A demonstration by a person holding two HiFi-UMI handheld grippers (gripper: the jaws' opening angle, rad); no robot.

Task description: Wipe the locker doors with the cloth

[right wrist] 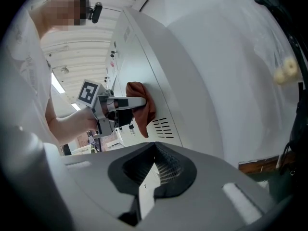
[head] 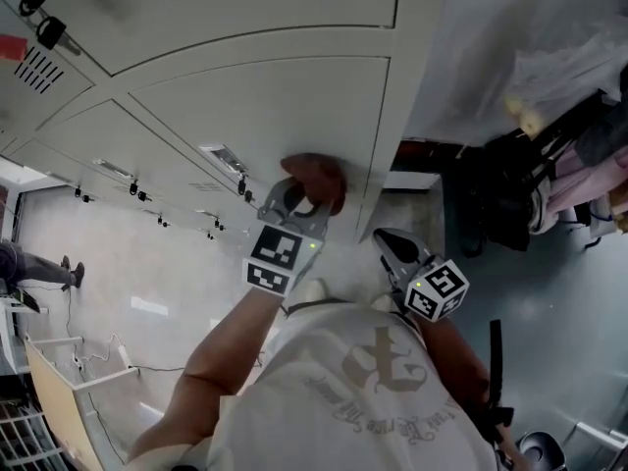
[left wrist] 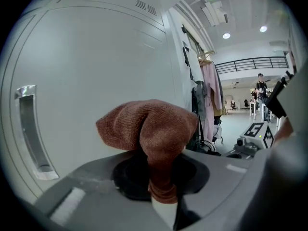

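Observation:
A rust-brown cloth [head: 314,178] is pressed against a pale grey locker door [head: 275,106], near the door's right edge. My left gripper [head: 297,202] is shut on the cloth, which bunches out past the jaws in the left gripper view [left wrist: 150,128]. The door [left wrist: 91,66] fills that view. My right gripper [head: 390,241] hangs to the right of the left one, off the lockers, its jaws shut with nothing between them [right wrist: 148,177]. The right gripper view shows the left gripper [right wrist: 126,104] holding the cloth [right wrist: 145,106] on the door just above the vent slots.
A recessed handle [left wrist: 31,129] sits left of the cloth. Keys [head: 47,31] hang from locks on other doors. Clothes and dark bags [head: 510,189] hang on a rack right of the locker bank. A person [head: 34,263] stands far off to the left.

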